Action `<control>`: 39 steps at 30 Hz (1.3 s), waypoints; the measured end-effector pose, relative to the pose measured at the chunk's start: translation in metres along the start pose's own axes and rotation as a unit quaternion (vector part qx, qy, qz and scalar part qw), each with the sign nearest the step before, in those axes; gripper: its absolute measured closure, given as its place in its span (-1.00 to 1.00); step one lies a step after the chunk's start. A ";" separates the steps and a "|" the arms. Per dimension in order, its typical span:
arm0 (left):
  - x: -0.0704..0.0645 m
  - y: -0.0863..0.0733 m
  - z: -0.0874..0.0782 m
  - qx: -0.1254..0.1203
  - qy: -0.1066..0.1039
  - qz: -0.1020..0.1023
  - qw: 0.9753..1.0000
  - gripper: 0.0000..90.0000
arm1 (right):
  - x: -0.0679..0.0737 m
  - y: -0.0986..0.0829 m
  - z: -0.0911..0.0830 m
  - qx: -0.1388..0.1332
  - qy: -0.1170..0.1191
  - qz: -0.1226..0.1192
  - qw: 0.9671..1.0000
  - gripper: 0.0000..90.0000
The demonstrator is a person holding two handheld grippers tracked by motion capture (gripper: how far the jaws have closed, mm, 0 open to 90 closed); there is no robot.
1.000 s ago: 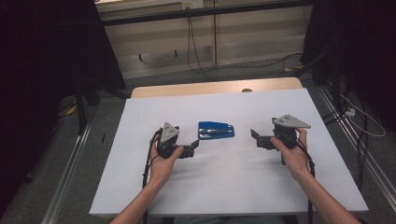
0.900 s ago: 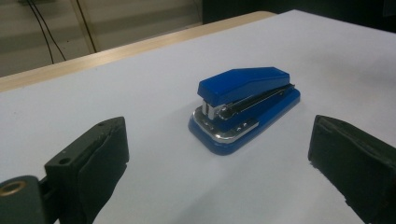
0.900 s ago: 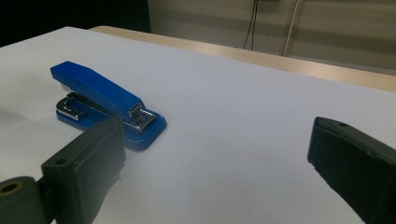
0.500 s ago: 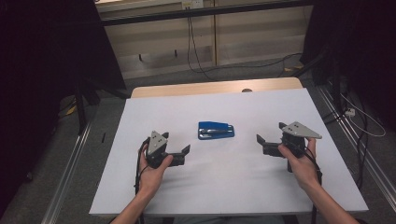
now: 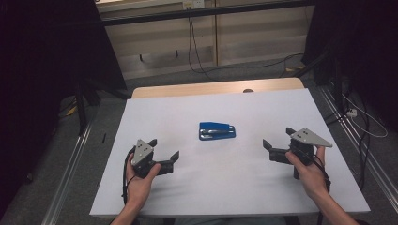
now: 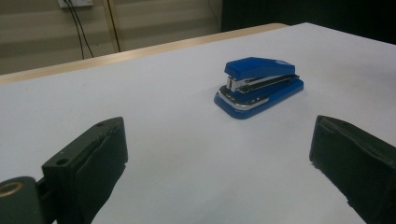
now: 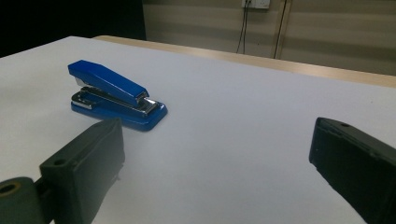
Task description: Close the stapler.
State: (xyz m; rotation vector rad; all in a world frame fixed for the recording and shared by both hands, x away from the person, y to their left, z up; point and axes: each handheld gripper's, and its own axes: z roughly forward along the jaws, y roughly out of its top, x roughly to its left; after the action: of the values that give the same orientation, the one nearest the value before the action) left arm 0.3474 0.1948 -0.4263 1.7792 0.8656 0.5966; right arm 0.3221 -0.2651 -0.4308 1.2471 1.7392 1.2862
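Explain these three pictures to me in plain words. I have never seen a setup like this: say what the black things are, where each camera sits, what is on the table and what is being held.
No robot here: a person holds a hand-held claw in each hand. The high view looks down from above: the left claw and right claw hover over a white table. The other two cameras ride on the claws, so the black blocks at the bottom are each claw's own jaws, spread wide: left claw, right claw. One thing lies on the table: a blue stapler, closed, between the claws, seen from either side. Nothing is held; both claws are open and apart from it.
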 end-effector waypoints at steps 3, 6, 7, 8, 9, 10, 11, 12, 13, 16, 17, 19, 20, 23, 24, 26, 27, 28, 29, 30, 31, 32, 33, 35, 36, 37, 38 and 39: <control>0.002 -0.005 -0.009 0.003 0.006 -0.008 1.000 -0.90 | -0.001 -0.002 -0.005 0.000 -0.004 0.002 1.000 -0.93; 0.002 -0.009 -0.015 0.011 0.009 -0.003 1.000 -0.90 | -0.001 -0.005 -0.012 -0.001 -0.013 0.001 1.000 -0.93; 0.002 -0.009 -0.017 0.011 0.010 -0.005 1.000 -0.90 | -0.002 -0.006 -0.014 -0.003 -0.015 0.004 1.000 -0.93; 0.002 -0.010 -0.018 0.010 0.011 -0.006 1.000 -0.90 | -0.002 -0.007 -0.016 -0.004 -0.017 0.005 1.000 -0.95; 0.002 -0.010 -0.020 0.008 0.014 -0.007 1.000 -0.90 | -0.003 -0.008 -0.018 -0.004 -0.021 0.005 1.000 -0.95; 0.002 -0.011 -0.021 0.007 0.014 -0.004 1.000 -0.90 | -0.004 -0.009 -0.020 -0.004 -0.023 0.005 1.000 -0.95; 0.002 -0.012 -0.022 0.010 0.015 -0.004 1.000 -0.90 | -0.005 -0.011 -0.023 -0.003 -0.024 0.006 1.000 -0.96; 0.001 -0.012 -0.022 0.010 0.016 -0.002 1.000 -0.90 | -0.005 -0.012 -0.025 0.000 -0.025 0.006 1.000 -0.97; 0.001 -0.012 -0.022 0.014 0.016 0.005 1.000 -0.90 | -0.006 -0.013 -0.027 0.001 -0.028 0.006 1.000 -0.98; -0.001 -0.013 -0.023 0.016 0.015 0.009 1.000 -0.90 | -0.008 -0.017 -0.032 0.002 -0.035 0.009 0.999 -0.98; -0.002 -0.014 -0.023 0.018 0.014 0.006 1.000 -0.90 | -0.009 -0.018 -0.035 0.002 -0.037 0.009 0.999 -0.98; -0.001 -0.015 -0.024 0.022 0.013 0.008 1.000 -0.90 | -0.011 -0.018 -0.040 0.002 -0.039 0.007 0.999 -0.98; -0.001 -0.015 -0.025 0.022 0.015 0.006 1.000 -0.90 | -0.011 -0.019 -0.041 0.003 -0.041 0.007 0.999 -0.98; -0.001 -0.015 -0.028 0.017 0.019 0.004 1.000 -0.90 | -0.015 -0.024 -0.049 0.005 -0.047 0.009 0.999 -0.98; -0.001 -0.015 -0.029 0.017 0.019 0.003 1.000 -0.90 | -0.016 -0.026 -0.051 0.007 -0.047 0.010 0.999 -0.98; -0.002 -0.016 -0.029 0.019 0.021 0.002 1.000 -0.90 | -0.017 -0.029 -0.055 0.009 -0.046 0.021 0.999 -0.98; -0.002 -0.016 -0.029 0.022 0.018 0.006 1.000 -0.90 | -0.017 -0.029 -0.056 0.010 -0.046 0.022 0.999 -0.98; -0.002 -0.016 -0.028 0.021 0.017 0.008 1.000 -0.90 | -0.016 -0.030 -0.057 0.009 -0.051 0.017 0.999 -0.98; -0.002 -0.017 -0.028 0.021 0.016 0.008 1.000 -0.90 | -0.015 -0.031 -0.057 0.008 -0.051 0.016 0.999 -0.98; -0.001 -0.017 -0.028 0.019 0.015 0.006 1.000 -0.90 | -0.015 -0.032 -0.058 0.007 -0.050 0.019 0.999 -0.98; 0.000 -0.016 -0.029 0.016 0.018 0.001 1.000 -0.90 | -0.015 -0.033 -0.058 0.007 -0.053 0.018 0.998 -0.98; 0.000 -0.016 -0.029 0.014 0.019 0.000 1.000 -0.90 | -0.015 -0.033 -0.057 0.005 -0.055 0.013 0.998 -0.98; 0.001 -0.016 -0.029 0.010 0.019 -0.004 1.000 -0.90 | -0.015 -0.033 -0.057 0.004 -0.054 0.015 0.998 -0.98; 0.002 -0.015 -0.029 0.005 0.023 -0.006 1.000 -0.90 | -0.016 -0.032 -0.055 0.000 -0.056 0.020 0.998 -0.98; 0.002 -0.015 -0.029 0.004 0.023 -0.007 1.000 -0.90 | -0.016 -0.032 -0.054 -0.002 -0.055 0.020 0.998 -0.98; 0.003 -0.015 -0.028 0.006 0.019 -0.012 1.000 -0.90 | -0.016 -0.031 -0.054 -0.003 -0.055 0.021 0.998 -0.98; 0.003 -0.016 -0.028 0.005 0.017 -0.016 1.000 -0.90 | -0.015 -0.031 -0.054 -0.005 -0.054 0.020 0.998 -0.98; 0.003 -0.016 -0.028 0.008 0.018 -0.015 1.000 -0.90 | -0.014 -0.031 -0.054 -0.005 -0.053 0.018 0.998 -0.98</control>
State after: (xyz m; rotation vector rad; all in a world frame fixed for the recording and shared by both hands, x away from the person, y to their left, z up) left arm 0.3238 0.2165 -0.4310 1.7716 0.9222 0.6067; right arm 0.2700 -0.2995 -0.4430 1.3225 1.6403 1.2259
